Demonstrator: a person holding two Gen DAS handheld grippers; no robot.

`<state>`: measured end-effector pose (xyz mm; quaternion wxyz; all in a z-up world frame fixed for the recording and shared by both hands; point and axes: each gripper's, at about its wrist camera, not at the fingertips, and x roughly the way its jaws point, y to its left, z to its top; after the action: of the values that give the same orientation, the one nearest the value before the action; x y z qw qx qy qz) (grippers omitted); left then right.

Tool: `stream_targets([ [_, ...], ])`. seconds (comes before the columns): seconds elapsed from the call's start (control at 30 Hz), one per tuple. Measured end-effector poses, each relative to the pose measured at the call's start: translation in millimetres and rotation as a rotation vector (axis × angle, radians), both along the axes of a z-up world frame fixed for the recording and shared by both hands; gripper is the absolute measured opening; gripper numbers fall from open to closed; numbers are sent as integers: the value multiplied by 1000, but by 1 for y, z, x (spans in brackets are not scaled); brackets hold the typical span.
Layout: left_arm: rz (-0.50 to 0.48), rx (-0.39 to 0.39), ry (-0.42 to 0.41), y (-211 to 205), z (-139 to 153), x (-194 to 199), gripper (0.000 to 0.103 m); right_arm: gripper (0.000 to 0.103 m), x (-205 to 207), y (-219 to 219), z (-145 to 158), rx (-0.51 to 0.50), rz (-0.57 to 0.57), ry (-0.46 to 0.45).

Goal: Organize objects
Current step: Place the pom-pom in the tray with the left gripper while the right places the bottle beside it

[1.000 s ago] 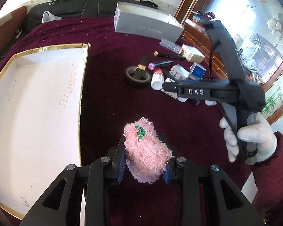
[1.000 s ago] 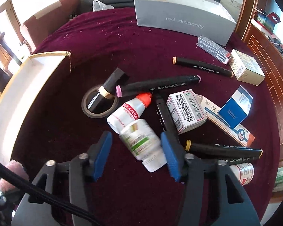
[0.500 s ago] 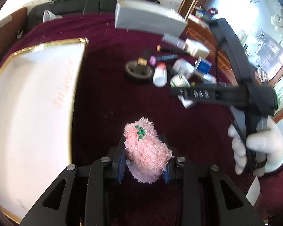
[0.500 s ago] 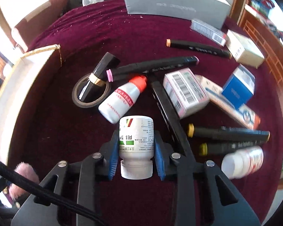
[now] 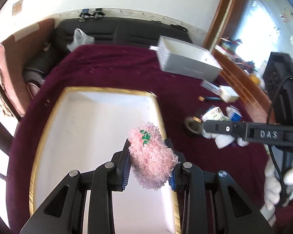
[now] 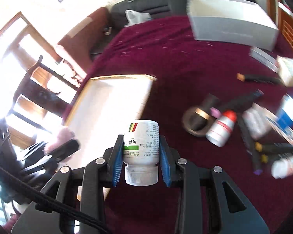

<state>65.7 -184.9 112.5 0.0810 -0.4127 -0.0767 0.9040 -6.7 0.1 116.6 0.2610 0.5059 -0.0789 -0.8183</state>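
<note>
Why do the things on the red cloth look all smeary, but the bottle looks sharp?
Right wrist view: the white bottle travels with the right tool holding it, so it stays sharp, while the markers and boxes smear; window glare whitens the left side. Left wrist view: the pink fluffy toy in the left tool is crisp, the grey box blurred, edges curved by the lens.

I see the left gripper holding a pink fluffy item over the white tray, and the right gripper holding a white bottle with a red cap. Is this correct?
Not quite. The bottle in the right gripper has a white cap, as the right wrist view shows; the red-capped bottle lies on the cloth. The left gripper does hold the pink fluffy item over the white tray.
</note>
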Motion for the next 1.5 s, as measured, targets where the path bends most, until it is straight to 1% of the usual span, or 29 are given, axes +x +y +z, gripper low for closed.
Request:
stream_targets([
  [0.03, 8, -8, -6, -5, -2, -10, 27, 31, -6, -13, -1, -1, 5, -5],
  [0.1, 19, 4, -22, -14, -9, -29, 27, 31, -21, -37, -8, -10, 11, -27],
  [0.2, 60, 14, -47, -30, -23, -65, 27, 31, -45, -67, -25, 33, -10, -33],
  [0.27, 64, 43, -59, -40, -32, -81, 27, 31, -61, -81, -39, 51, -30, -46],
  [0.37, 92, 95, -103, -57, -51, -104, 27, 31, -76, -90, -50, 80, -57, -42],
  [0.5, 105, 164, -162, -66, -77, -125, 27, 31, -91, -94, -62, 93, -79, -39],
  [0.53, 108, 172, -167, -65, -79, -126, 27, 31, -93, -95, -65, 98, -81, -38],
  [0.63, 118, 228, -190, -70, -89, -135, 27, 31, -97, -96, -68, 116, -88, -9],
  [0.77, 151, 226, -206, -72, -98, -141, 28, 31, -99, -100, -68, 146, -87, 19],
  [0.9, 157, 262, -218, -76, -101, -142, 32, 31, -97, -98, -67, 147, -94, 35],
  [0.97, 163, 266, -221, -77, -100, -143, 34, 32, -98, -98, -67, 157, -103, 45],
  [1.03, 179, 271, -219, -79, -99, -142, 43, 34, -98, -98, -67, 164, -109, 56],
  [1.07, 184, 296, -222, -81, -100, -142, 45, 34, -98, -98, -66, 171, -112, 58],
  [1.13, 190, 348, -233, -87, -99, -141, 58, 35, -97, -95, -62, 158, -113, 61],
  [1.17, 194, 374, -229, -89, -97, -139, 58, 36, -95, -91, -57, 148, -120, 70],
  [1.2, 194, 386, -223, -90, -95, -138, 59, 39, -92, -87, -49, 140, -129, 87],
  [1.23, 193, 388, -218, -91, -91, -136, 59, 44, -89, -85, -44, 137, -134, 103],
  [1.3, 198, 386, -213, -92, -83, -131, 59, 49, -76, -77, -24, 132, -139, 153],
  [1.37, 193, 398, -193, -91, -71, -121, 59, 53, -58, -66, 0, 139, -146, 232],
  [1.47, 176, 411, -140, -83, -45, -96, 59, 67, -18, -43, 38, 187, -195, 403],
  [1.5, 168, 417, -124, -79, -38, -89, 59, 79, -6, -36, 46, 200, -215, 460],
])
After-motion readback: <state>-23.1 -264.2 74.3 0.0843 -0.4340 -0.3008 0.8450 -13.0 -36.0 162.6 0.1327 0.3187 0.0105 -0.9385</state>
